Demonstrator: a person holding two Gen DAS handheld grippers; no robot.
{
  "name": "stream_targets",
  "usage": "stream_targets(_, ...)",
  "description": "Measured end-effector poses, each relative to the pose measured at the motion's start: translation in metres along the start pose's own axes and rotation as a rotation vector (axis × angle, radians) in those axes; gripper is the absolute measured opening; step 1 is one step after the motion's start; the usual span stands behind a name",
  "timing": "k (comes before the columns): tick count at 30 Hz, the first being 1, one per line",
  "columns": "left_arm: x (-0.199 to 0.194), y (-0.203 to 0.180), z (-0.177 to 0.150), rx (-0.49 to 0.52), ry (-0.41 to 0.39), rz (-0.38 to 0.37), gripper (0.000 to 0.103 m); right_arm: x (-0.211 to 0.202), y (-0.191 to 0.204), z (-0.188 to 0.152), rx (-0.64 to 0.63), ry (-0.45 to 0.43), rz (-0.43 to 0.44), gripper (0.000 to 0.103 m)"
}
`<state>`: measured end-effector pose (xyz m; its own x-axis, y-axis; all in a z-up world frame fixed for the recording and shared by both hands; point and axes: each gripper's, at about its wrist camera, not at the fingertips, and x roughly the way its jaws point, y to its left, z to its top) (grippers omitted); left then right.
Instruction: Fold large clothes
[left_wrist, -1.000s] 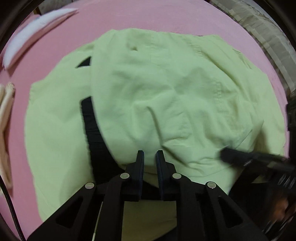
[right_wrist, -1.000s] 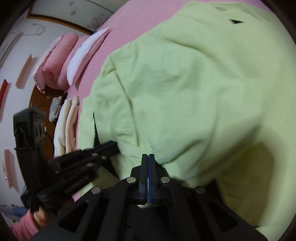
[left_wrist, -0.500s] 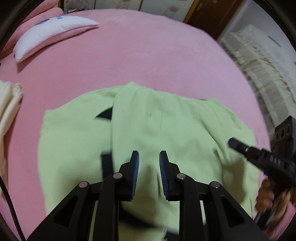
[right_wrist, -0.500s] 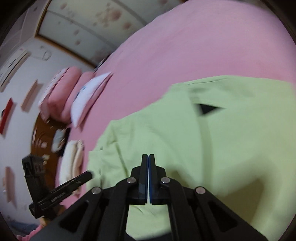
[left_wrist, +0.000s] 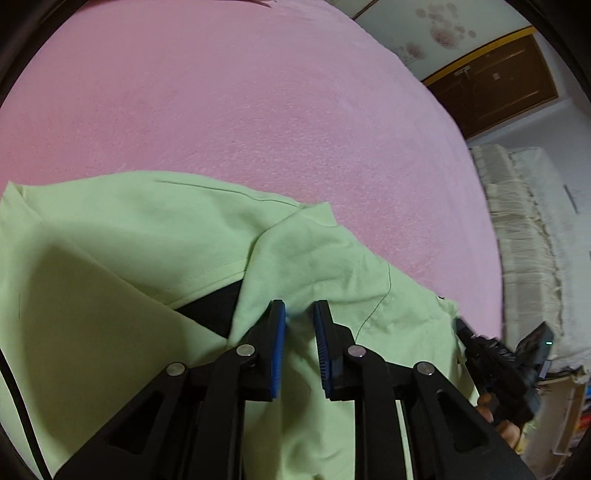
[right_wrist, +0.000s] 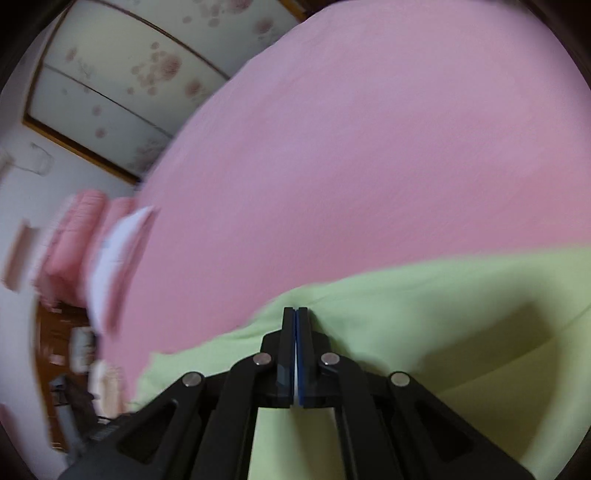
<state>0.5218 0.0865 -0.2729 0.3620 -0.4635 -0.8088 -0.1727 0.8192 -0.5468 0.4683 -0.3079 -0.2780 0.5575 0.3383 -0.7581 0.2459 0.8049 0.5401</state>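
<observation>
A light green garment (left_wrist: 122, 251) with a black inner part (left_wrist: 212, 310) lies folded over on a pink bed (left_wrist: 258, 110). My left gripper (left_wrist: 299, 314) is open above its folded layer, with nothing between the blue pads. My right gripper (right_wrist: 295, 314) is shut and empty over the green cloth (right_wrist: 424, 332) near its far edge. The right gripper also shows at the right edge of the left wrist view (left_wrist: 495, 362).
Pink and white pillows (right_wrist: 107, 251) lie at the bed's far left. A white fringed cover (left_wrist: 528, 240) runs along the right side of the bed. A brown door (left_wrist: 491, 85) and a floral sliding panel (right_wrist: 122, 74) stand behind.
Both grippers have lifted and drawn back from the garment, so more pink bed shows. The left gripper's jaws have opened wider. The right stays shut.
</observation>
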Motion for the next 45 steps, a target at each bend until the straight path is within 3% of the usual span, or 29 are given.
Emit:
stream_targets(2,0.001,-0.001,0.006,0.000,0.004,0.027,0.016,-0.012,-0.015,0.004,-0.021,-0.002,-0.098,0.000)
stream_targets(6,-0.012,-0.025,0.006,-0.033,-0.007,0.167,0.017,-0.057,-0.026,-0.002,-0.013,-0.027,-0.132,0.000)
stream_targets(9,-0.037,-0.040,-0.019,-0.049,0.005,0.172,0.026,-0.082,-0.003,-0.024,-0.074,-0.049,-0.084,0.001)
stream_targets(12,-0.058,-0.054,-0.054,0.061,-0.005,0.231,0.027,-0.097,0.031,-0.071,-0.157,0.023,0.105,0.002)
stream_targets(13,-0.061,-0.057,-0.064,0.093,-0.008,0.260,0.027,-0.098,0.049,-0.097,-0.238,0.061,0.146,0.002)
stream_targets(15,-0.061,-0.058,-0.085,0.160,0.006,0.316,0.027,-0.095,0.077,-0.142,-0.427,0.106,0.119,0.002)
stream_targets(17,-0.056,-0.060,-0.101,0.211,0.023,0.383,0.027,-0.087,0.086,-0.180,-0.505,0.192,0.112,0.002)
stream_targets(19,-0.053,-0.048,-0.120,0.255,0.026,0.446,0.030,-0.082,0.077,-0.200,-0.488,0.246,0.101,0.002)
stream_targets(20,-0.054,-0.044,-0.125,0.273,0.009,0.458,0.032,-0.079,0.073,-0.207,-0.471,0.231,0.079,0.000)
stream_targets(23,-0.058,-0.034,-0.132,0.268,-0.013,0.414,0.036,-0.091,0.053,-0.211,-0.425,0.151,0.006,0.000)
stream_targets(24,-0.061,-0.031,-0.136,0.258,-0.024,0.397,0.036,-0.095,0.051,-0.214,-0.420,0.117,-0.043,0.000)
stream_targets(26,-0.066,-0.024,-0.141,0.235,-0.024,0.395,0.036,-0.109,0.046,-0.213,-0.375,0.039,-0.233,0.001)
stream_targets(30,-0.080,-0.023,-0.164,0.241,-0.030,0.406,0.037,-0.143,0.023,-0.220,-0.168,0.018,-0.223,0.002)
stream_targets(34,-0.094,-0.027,-0.196,0.263,-0.017,0.462,0.040,-0.157,0.014,-0.244,-0.127,0.062,-0.297,0.002)
stream_targets(35,-0.093,-0.034,-0.206,0.266,-0.009,0.468,0.042,-0.160,0.014,-0.252,-0.115,0.071,-0.297,0.002)
stream_targets(37,-0.128,-0.023,-0.229,0.264,0.011,0.480,0.053,-0.164,0.010,-0.271,-0.095,0.085,-0.282,0.002)
stream_targets(40,-0.145,-0.029,-0.277,0.260,0.038,0.485,0.054,-0.200,-0.014,-0.296,-0.096,0.089,-0.262,0.003)
stream_targets(41,-0.148,-0.033,-0.293,0.264,0.047,0.488,0.054,-0.208,-0.015,-0.305,-0.115,0.099,-0.277,0.005)
stream_targets(44,-0.164,-0.040,-0.332,0.287,0.053,0.508,0.059,-0.224,-0.010,-0.328,-0.113,0.107,-0.291,0.024)
stream_targets(45,-0.172,-0.044,-0.347,0.291,0.051,0.517,0.065,-0.238,-0.013,-0.338,-0.097,0.108,-0.266,0.037)
